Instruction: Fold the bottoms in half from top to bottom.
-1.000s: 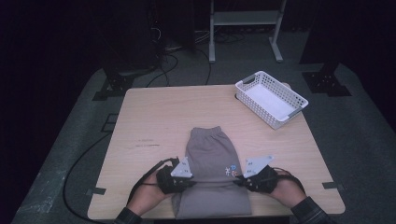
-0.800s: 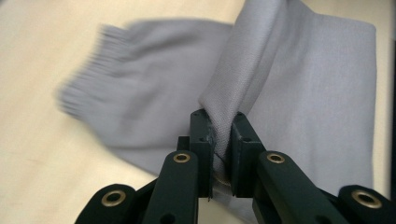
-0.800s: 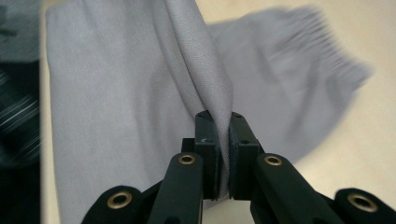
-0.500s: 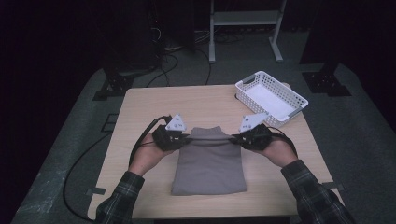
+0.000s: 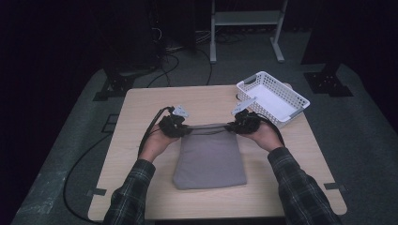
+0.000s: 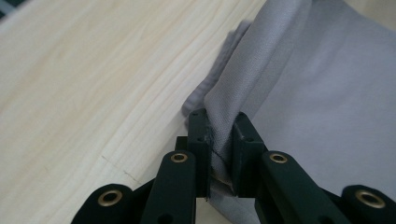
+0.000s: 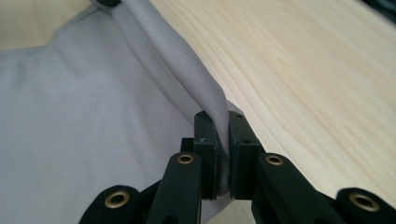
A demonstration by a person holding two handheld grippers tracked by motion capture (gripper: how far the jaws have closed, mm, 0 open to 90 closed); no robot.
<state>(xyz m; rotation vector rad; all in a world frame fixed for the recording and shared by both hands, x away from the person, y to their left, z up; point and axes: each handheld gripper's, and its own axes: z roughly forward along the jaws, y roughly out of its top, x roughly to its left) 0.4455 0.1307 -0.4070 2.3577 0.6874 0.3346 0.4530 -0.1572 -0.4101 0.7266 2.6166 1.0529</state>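
Jaws of the left gripper [image 5: 180, 129] and right gripper [image 5: 234, 126] each pinch tight one far corner of the folded grey cloth [image 5: 210, 159], which lies flat on the desk [image 5: 141, 108], stretching back toward the person.

Both sleeves [image 5: 300, 187] are dark plaid with thin light lines. The left gripper [image 5: 180, 130] and right gripper [image 5: 234, 126] are black, with brass-ringed holes, small grey plates on top, and what look like black cables [image 5: 145, 136].
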